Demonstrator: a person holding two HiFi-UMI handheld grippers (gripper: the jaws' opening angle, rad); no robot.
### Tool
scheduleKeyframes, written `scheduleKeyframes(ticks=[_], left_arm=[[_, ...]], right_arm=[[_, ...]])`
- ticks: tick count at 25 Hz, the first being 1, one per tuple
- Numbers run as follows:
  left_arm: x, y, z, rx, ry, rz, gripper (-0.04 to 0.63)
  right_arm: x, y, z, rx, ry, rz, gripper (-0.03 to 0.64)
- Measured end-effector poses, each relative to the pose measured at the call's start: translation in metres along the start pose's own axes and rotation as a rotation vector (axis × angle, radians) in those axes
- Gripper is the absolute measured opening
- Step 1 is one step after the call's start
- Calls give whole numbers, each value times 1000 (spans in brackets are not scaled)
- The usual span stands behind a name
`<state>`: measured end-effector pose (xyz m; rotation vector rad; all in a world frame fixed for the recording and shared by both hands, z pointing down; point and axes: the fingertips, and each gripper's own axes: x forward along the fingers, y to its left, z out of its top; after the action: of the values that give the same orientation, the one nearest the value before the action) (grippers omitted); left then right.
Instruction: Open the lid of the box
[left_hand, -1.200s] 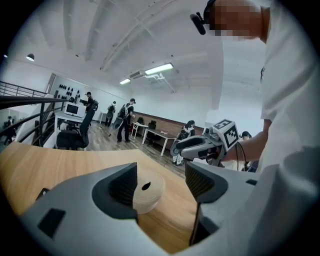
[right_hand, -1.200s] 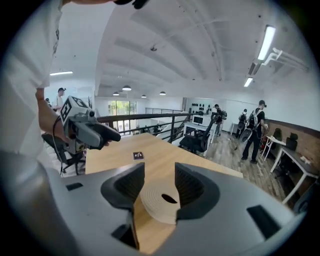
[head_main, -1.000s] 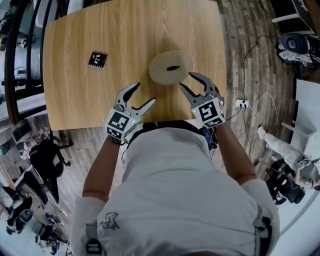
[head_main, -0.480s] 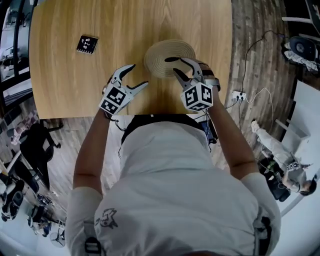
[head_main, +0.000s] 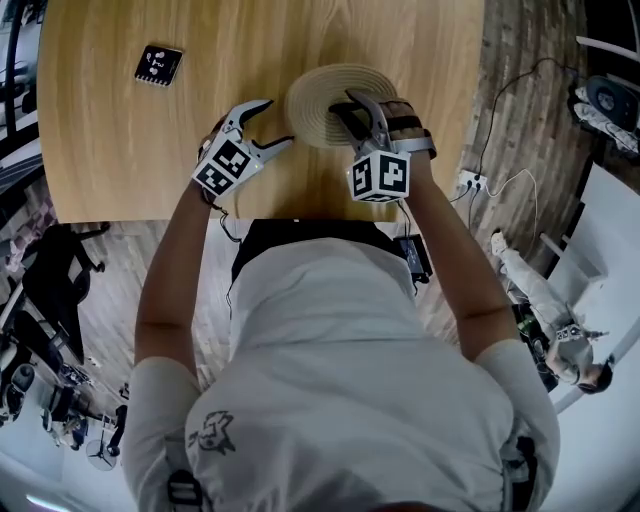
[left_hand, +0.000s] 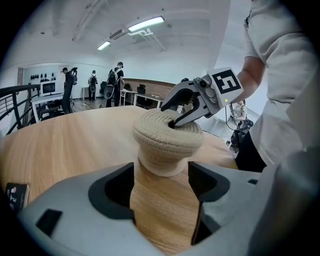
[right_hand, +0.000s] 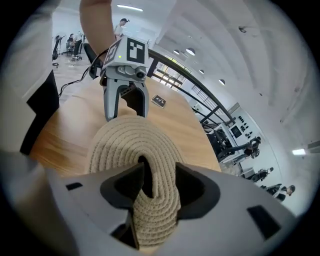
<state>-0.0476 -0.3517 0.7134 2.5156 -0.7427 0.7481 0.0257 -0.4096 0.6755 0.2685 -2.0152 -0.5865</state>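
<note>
moved in onto the round beige coiled-rope box (left_hand: 159, 161) by the surface's (head_main: 120, 150) near edge: right tongs (head_main: 355, 108) pinching its soft woven lid (head_main: 318, 88) at the centre hole; left tongs (head_main: 276, 122) wide, empty. probably light, floppy; best gripped at that rim.

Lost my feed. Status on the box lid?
Left tool open, short of the box. Right tool shut on lid, at its loop. Lid not lifted. Nothing blocking.

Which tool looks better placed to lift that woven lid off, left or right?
Right. The right tool has its jaws pinched on the raised middle of the lid, so it likely only needs to lift. The left tool is open and short of the box.
</note>
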Motion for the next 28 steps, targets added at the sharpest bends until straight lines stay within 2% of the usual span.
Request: scheduleKeyframes(ticks=[8,13,18,28], left_arm=[[10,1,5,1,-38,-67,328],[18,0,6,37,-26,-67,328],[24,-3,3,69,-2,-73,316],[24,-2,1,52,-3,-63,305]], right_arm=[[10,-2,9,-90,-18,-46,193],[10,4,10,-139,-28,-67,136],[11,6,10,-146,-40,-74,121],[10,11,10,-169,-53,-86,57]])
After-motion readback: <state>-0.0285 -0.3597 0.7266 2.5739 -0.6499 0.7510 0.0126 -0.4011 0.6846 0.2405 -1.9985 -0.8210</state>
